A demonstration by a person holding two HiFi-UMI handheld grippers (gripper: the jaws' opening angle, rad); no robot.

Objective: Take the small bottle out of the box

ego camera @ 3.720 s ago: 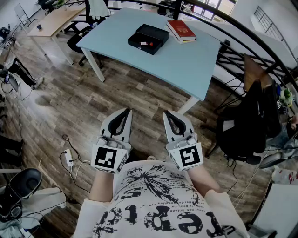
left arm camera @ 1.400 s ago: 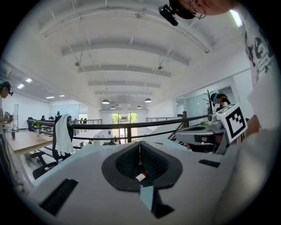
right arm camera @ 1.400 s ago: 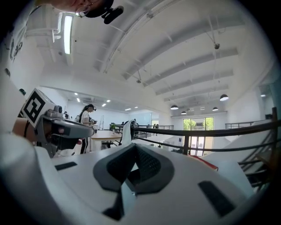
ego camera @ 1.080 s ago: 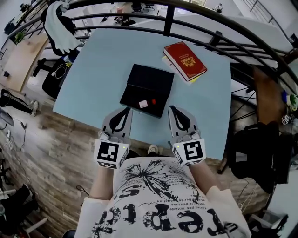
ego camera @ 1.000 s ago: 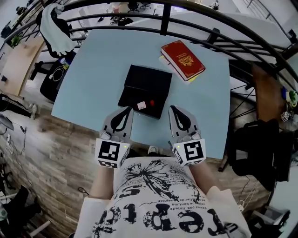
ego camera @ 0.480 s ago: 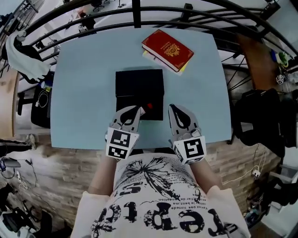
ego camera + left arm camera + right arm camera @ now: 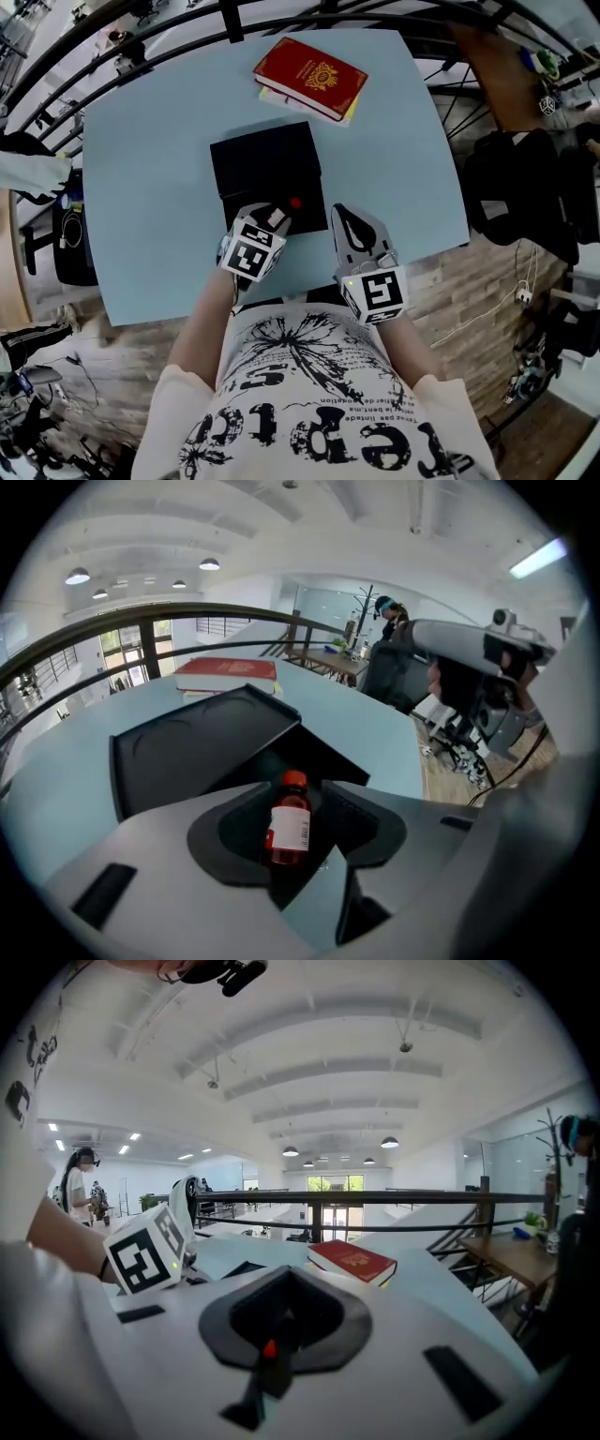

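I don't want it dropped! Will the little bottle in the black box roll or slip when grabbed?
The small bottle looks round and seems to lie on its side in the box, so a nudge might roll it. Its smooth body could slip; the paper label may help grip. Being small, it's probably light.

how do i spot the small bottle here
On the light blue table, find the open black box near the red book. In its near half is the small bottle: red cap, white label, the only coloured thing in the box.
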